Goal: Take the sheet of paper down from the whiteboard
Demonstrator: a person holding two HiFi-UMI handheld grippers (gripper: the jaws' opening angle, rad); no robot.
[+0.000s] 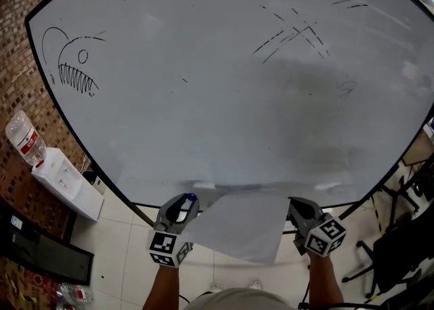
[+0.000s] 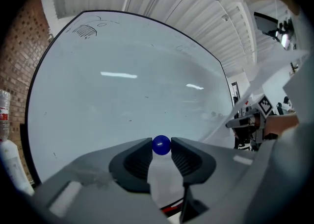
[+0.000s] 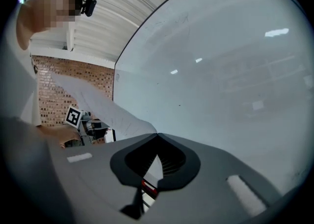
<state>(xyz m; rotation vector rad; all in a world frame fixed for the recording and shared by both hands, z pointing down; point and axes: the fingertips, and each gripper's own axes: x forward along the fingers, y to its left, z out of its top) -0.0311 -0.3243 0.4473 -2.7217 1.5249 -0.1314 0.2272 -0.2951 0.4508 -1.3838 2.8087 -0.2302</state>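
The white sheet of paper (image 1: 237,227) hangs free below the lower edge of the whiteboard (image 1: 224,98), slanting between my two grippers. My right gripper (image 1: 293,205) is shut on the sheet's right edge. In the right gripper view its jaws (image 3: 157,135) meet tip to tip, and the paper (image 3: 93,103) trails off to the left from them. My left gripper (image 1: 186,201) sits at the sheet's left corner, shut on a small blue ball magnet (image 2: 161,145) pinched between its pads. I cannot tell whether the left gripper touches the paper.
Black marker sketches (image 1: 71,64) mark the whiteboard. A white water dispenser (image 1: 68,181) with a bottle (image 1: 24,138) stands at the left by the brick wall (image 1: 17,44). Office chairs (image 1: 400,247) stand at the right. A dark box (image 1: 41,254) lies on the floor at bottom left.
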